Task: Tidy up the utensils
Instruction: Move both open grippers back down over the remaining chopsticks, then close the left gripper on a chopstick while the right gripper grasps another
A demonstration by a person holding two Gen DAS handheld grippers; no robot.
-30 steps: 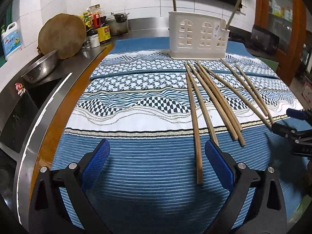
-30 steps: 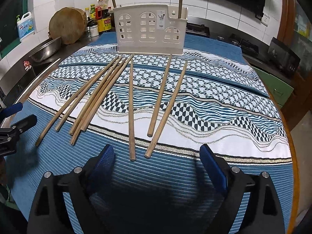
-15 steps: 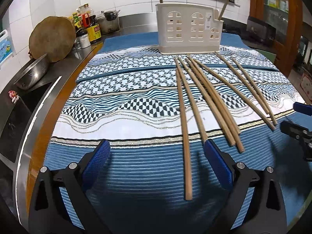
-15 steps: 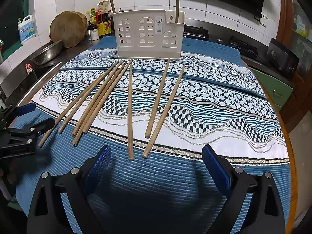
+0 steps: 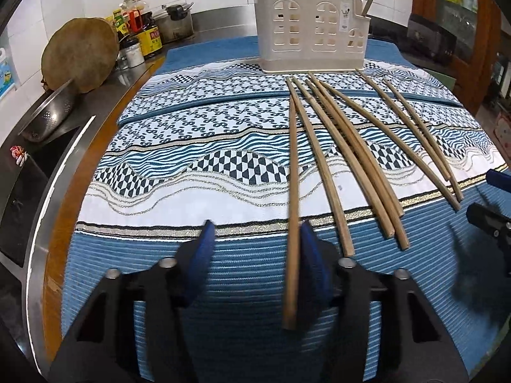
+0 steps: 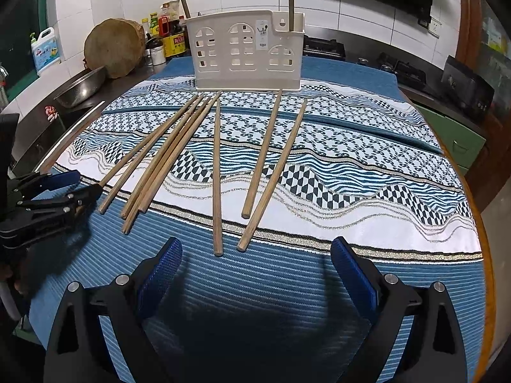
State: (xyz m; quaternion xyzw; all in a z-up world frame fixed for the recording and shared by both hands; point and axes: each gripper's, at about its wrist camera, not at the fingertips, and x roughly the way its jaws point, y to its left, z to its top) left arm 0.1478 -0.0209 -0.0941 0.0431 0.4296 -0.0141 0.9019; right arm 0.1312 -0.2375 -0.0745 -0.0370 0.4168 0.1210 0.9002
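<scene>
Claw stuff first: the left claw is seen partly closed around the near end of the leftmost chopstick, with the stick lying just inside the right pad. A gap is left on the other side, so it isn't pinched yet, and whether that pad is actually touching can't be told. The right claw is held wide open with nothing in it, parked low over the blue cloth just short of the middle chopstick's near tip, probably lined up for its own pick.

Further out, the remaining loose chopsticks are fanned flat on the patterned cloth covering the tabletop, far ends pointed toward the white utensil caddy. That layout seems meant to keep the near ends easy to grab. Two sticks are already stood upright in the caddy, so most of the sorting looks undone. Off to the caddy's left, a round wooden board and a metal colander are left on the counter.
</scene>
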